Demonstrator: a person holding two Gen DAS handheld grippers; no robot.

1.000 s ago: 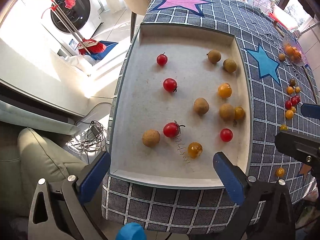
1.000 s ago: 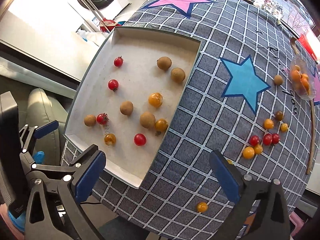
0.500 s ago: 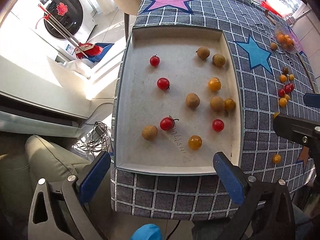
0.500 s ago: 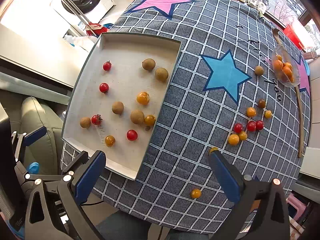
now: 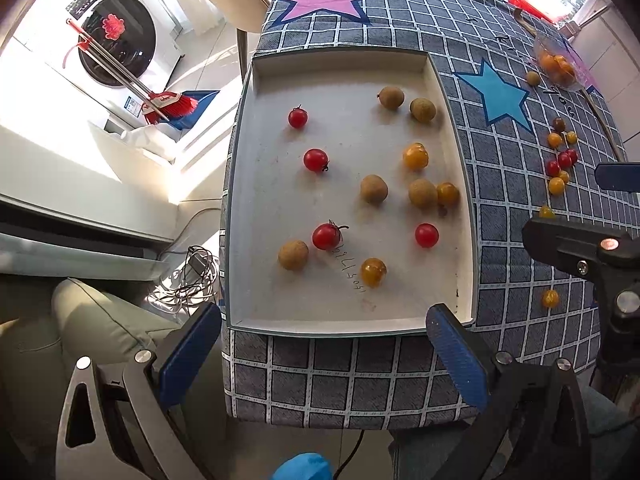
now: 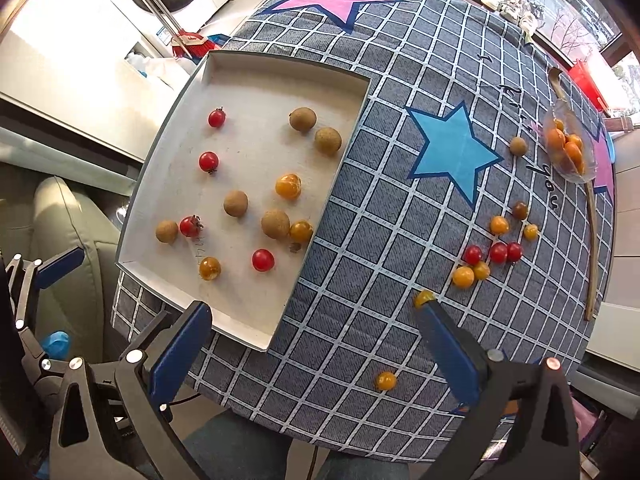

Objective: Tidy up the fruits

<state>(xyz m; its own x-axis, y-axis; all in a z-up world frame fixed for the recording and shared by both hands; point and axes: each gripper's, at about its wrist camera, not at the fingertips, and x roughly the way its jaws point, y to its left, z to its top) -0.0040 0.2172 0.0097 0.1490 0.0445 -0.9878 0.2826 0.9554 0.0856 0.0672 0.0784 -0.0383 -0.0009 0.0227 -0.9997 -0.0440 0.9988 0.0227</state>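
Left tongs (image 5: pixel 322 344) held above the near edge of the bench (image 5: pixel 352 380), spread wide, nothing between the blue pads. Right tongs (image 6: pixel 316 344) the same: gaping, empty, poised over the checked cloth (image 6: pixel 360 240) at the near edge.

White tray (image 5: pixel 256 200) on the bench's left part. In it, scattered: four red cherry tomatoes, e.g. one with stem (image 5: pixel 326 236); five brown longans, e.g. one at near left (image 5: pixel 293 254) just beside that tomato; four orange tomatoes, one (image 5: pixel 373 272) by the handwritten digits.

Right of tray, on the cloth past the blue star (image 6: pixel 452 148): loose cluster of red and orange tomatoes (image 6: pixel 488 256); one orange tomato (image 6: pixel 386 381) alone near the bench edge; another (image 6: pixel 423 298) partly hidden behind the right pad. Far right: clear bowl (image 6: pixel 570 148) holding orange fruit, one longan (image 6: pixel 518 146) just beside it.
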